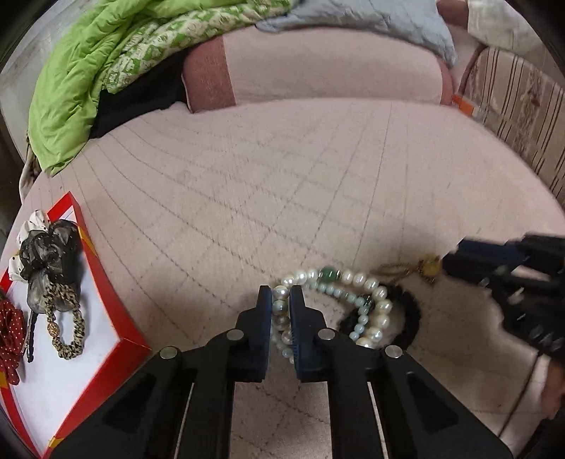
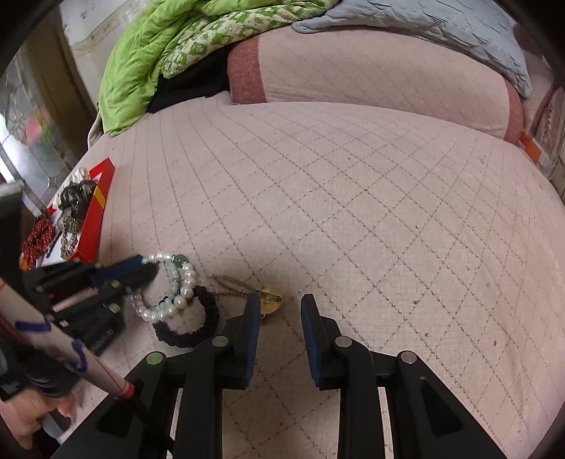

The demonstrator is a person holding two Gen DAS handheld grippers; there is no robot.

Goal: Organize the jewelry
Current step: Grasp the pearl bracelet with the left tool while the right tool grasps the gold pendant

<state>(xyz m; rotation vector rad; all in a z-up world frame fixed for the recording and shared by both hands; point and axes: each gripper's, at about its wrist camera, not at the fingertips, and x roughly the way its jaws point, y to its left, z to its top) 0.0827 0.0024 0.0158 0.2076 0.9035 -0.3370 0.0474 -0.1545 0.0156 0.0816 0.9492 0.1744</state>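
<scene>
left claw [image 1: 280,310] angled down, clamped on pearl bracelet [image 1: 356,279], right claw [image 2: 280,310] parted

I'm working over a bed [image 2: 353,197] with a pale pink quilted cover stitched in diamonds. Lying on it near me are a pearl bracelet [image 1: 353,300], a black hair tie [image 2: 187,317] partly under the pearls, and a gold chain with a yellow pendant [image 2: 270,294] just beside them. At the left edge sits a red-rimmed box [image 1: 102,282]. At the far end lie a long pink pillow [image 1: 328,67], a green quilt [image 1: 88,70] and a grey blanket [image 2: 423,21].
</scene>
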